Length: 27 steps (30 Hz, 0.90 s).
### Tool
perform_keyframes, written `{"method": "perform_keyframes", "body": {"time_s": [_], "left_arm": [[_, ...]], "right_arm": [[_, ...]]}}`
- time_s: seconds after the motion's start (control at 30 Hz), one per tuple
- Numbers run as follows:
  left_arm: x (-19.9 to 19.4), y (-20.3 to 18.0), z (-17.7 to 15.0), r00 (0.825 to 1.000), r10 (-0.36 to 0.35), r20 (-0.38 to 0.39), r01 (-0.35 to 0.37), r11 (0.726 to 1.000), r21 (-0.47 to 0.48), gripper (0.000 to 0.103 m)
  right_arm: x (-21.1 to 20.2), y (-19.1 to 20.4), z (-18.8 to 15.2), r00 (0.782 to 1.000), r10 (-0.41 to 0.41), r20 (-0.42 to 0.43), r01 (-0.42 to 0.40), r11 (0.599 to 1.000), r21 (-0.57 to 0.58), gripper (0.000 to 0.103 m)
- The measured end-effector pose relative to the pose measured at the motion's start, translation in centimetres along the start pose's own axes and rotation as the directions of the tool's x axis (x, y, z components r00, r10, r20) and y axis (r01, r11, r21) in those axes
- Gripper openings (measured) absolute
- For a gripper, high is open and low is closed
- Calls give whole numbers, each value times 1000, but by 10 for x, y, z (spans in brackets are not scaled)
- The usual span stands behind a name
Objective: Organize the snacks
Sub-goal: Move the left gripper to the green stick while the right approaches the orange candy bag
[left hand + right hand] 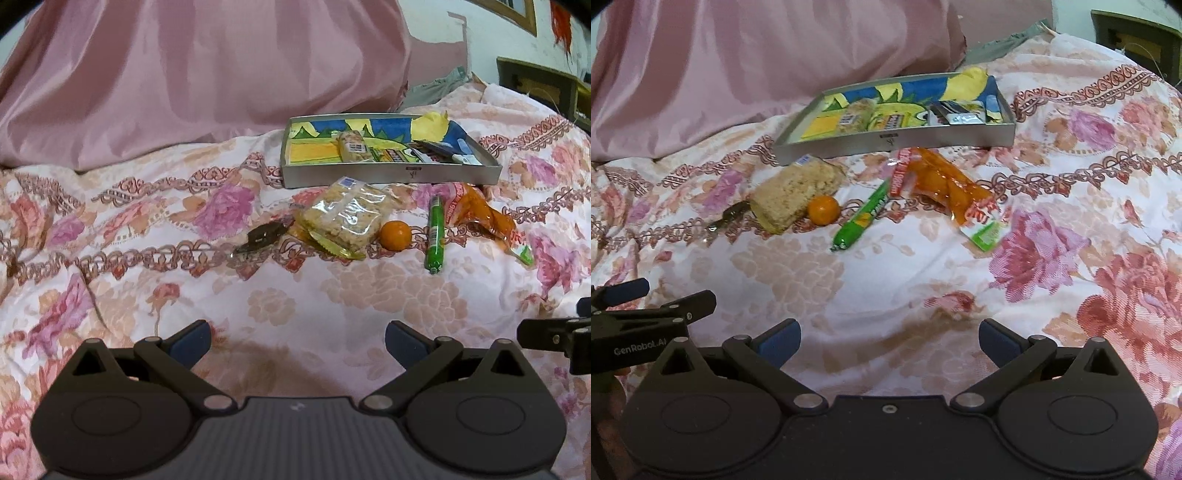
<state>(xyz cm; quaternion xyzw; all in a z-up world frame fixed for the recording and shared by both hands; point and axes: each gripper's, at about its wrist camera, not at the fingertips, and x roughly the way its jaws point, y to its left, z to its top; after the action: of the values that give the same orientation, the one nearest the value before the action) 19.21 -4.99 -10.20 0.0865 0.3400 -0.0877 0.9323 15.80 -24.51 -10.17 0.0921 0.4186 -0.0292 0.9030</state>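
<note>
Dark wrapper (263, 236) left of snacks, contents unreadable. Tray (391, 176) on bed (295, 295), labels inside too small to read; rice bar (354, 147) and sachets (443, 151) in it. Before tray: crisp-rice pack (343, 218), orange ball (396, 235), green stick (435, 234), orange pouch (480, 214). Left tongs (297, 341) apart, empty. Right tongs (888, 341) apart, empty.

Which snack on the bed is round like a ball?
The small orange ball-shaped snack. It lies between the clear pack of crumbly biscuit and the long green stick pack, which are both flat or long.
</note>
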Motion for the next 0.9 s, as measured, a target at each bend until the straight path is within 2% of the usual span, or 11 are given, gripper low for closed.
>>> {"method": "perform_keyframes", "body": {"time_s": [0.2,0.63,0.9], "left_arm": [[5,-17,12,999,21,34,-23,999,48,102],[30,-55,39,1000,1,19,-3,995,103,102],[44,-78,51,1000,-13,20,10,990,143,102]], "right_arm": [[0,-5,8,1000,-1,9,1,1000,8,102],[2,-39,36,998,-46,52,46,999,12,102],[18,-62,58,993,-71,94,75,996,-42,102]]}}
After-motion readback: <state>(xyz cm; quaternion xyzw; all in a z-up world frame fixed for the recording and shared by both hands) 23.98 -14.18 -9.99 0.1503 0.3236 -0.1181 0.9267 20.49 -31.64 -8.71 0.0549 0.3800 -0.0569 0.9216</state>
